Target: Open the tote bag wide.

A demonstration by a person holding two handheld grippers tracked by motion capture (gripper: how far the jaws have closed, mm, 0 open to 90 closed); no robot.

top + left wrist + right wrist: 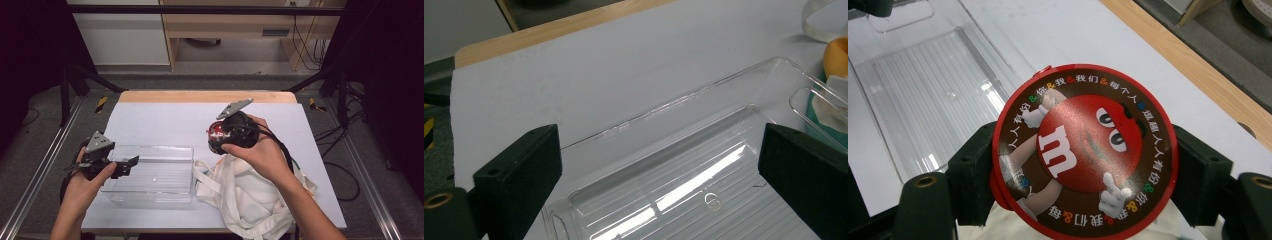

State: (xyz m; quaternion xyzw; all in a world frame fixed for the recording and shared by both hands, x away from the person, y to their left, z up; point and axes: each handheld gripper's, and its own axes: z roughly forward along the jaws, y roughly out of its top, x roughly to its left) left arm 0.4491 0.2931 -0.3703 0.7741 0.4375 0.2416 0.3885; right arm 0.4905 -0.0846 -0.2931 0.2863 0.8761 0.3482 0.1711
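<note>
One round red-and-brown candy tin (pixel 1083 150) is sitting clamped between the right gripper (pixel 219 136) jaws, above the table's centre, at 2 o'clock from one clear rectangular plastic tray (pixel 150 175). One white cloth tote bag (pixel 245 192) is lying at 3 o'clock of the tray, its lower edge running out of frame. The left gripper (pixel 131 162) is hovering over the tray's 9 o'clock rim, jaws spread wide, holding nothing. The right gripper view is showing the tin's printed lid; the high view is blurring it.
</note>
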